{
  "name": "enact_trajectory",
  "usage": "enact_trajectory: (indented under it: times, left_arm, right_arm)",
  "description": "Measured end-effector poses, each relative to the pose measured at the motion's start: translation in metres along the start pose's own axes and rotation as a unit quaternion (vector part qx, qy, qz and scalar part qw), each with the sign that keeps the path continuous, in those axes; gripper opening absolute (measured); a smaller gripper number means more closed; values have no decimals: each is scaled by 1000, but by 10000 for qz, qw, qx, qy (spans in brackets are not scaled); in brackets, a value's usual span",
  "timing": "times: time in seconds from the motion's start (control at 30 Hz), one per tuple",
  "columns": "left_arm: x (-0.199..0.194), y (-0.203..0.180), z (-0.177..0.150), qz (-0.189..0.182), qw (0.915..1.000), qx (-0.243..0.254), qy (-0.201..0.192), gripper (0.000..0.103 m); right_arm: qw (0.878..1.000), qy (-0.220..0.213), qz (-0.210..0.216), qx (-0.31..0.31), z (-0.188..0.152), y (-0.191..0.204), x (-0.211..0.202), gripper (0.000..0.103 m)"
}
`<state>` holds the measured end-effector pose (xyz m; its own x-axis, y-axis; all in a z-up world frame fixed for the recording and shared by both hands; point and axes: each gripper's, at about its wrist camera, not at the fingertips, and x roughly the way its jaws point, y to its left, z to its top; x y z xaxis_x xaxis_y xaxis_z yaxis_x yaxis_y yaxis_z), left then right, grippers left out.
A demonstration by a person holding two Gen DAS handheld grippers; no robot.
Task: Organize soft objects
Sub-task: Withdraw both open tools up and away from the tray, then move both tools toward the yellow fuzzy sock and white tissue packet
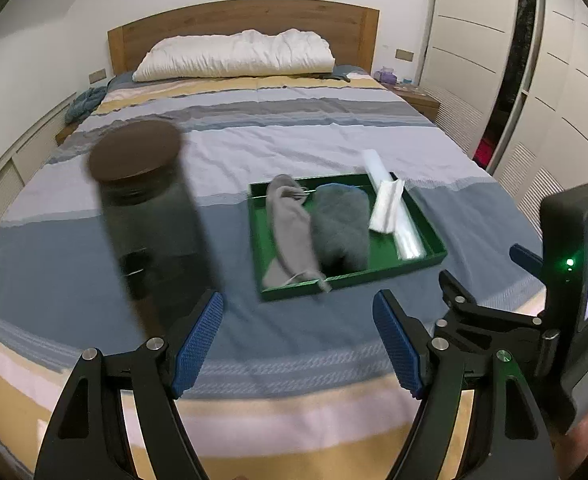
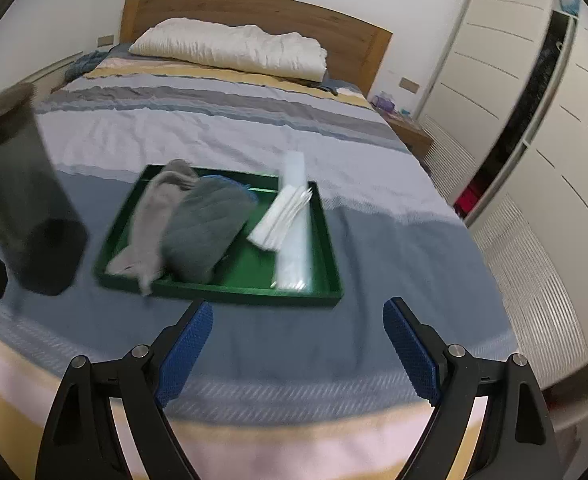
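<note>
A green tray point(image 1: 430, 236) lies on the bed point(image 1: 294, 140), on the blue band of the striped cover. In the tray, from left to right, are a light grey sock point(image 1: 287, 228) whose end hangs over the near rim, a darker grey folded cloth point(image 1: 342, 224), a folded white cloth point(image 1: 386, 210) and a clear plastic roll point(image 1: 394, 208) that sticks out past the far rim. Left of the tray, well apart, stands a tall dark jar point(image 1: 149, 216) with a brown lid, blurred in both views. The left gripper point(image 1: 298, 344) hovers over the bed's near edge with its 2 blue-padded fingers spread and nothing between them. The right gripper point(image 2: 298, 350) hangs just before the tray's near rim, fingers likewise spread and empty. A white pillow point(image 1: 233, 56) lies at the wooden headboard point(image 1: 245, 16).
</note>
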<state>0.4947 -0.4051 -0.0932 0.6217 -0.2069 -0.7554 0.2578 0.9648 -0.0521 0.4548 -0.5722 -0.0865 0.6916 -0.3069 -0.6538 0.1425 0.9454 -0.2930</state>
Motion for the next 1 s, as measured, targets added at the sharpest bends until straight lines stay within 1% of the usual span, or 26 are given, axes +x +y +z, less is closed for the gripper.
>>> enact_trajectory:
  times: [0.07, 0.2, 0.27, 0.4, 0.47, 0.6, 0.7, 0.77, 0.87, 1.0]
  left_arm:
    - [-16, 20, -8, 27, 10000, 67, -35, 72]
    - [-46, 76, -28, 166, 9997, 135, -68, 72]
    - [-57, 106, -41, 341, 9993, 142, -83, 72]
    - [-73, 171, -69, 685, 9976, 70, 42, 72]
    - [-80, 207, -86, 902, 9959, 3, 81, 72]
    - [-82, 260, -119, 1246, 9920, -53, 203, 72]
    - [-78, 284, -139, 1393, 9898, -39, 307, 72]
    - [-73, 294, -152, 1418, 9891, -17, 401, 72]
    - [-66, 307, -173, 1321, 9897, 28, 542, 72]
    - [-55, 310, -193, 1102, 9913, 207, 692, 72]
  right_arm:
    - [9999, 49, 42, 106, -8, 17, -25, 88]
    - [9996, 108, 196, 147, -20, 61, -71, 88]
    - [9989, 145, 379, 223, -23, 86, -94, 88]
    - [9965, 225, 758, 272, -29, 142, -130, 88]
    - [9953, 243, 902, 271, -34, 161, -144, 88]
    - [9923, 294, 1170, 277, -42, 202, -166, 88]
    - [9908, 289, 1298, 235, -46, 229, -178, 88]
    - [9905, 260, 1343, 148, -48, 247, -185, 88]
    - [9896, 271, 1410, 121, -52, 270, -190, 88]
    - [9886, 313, 1472, 103, -59, 291, -196, 88]
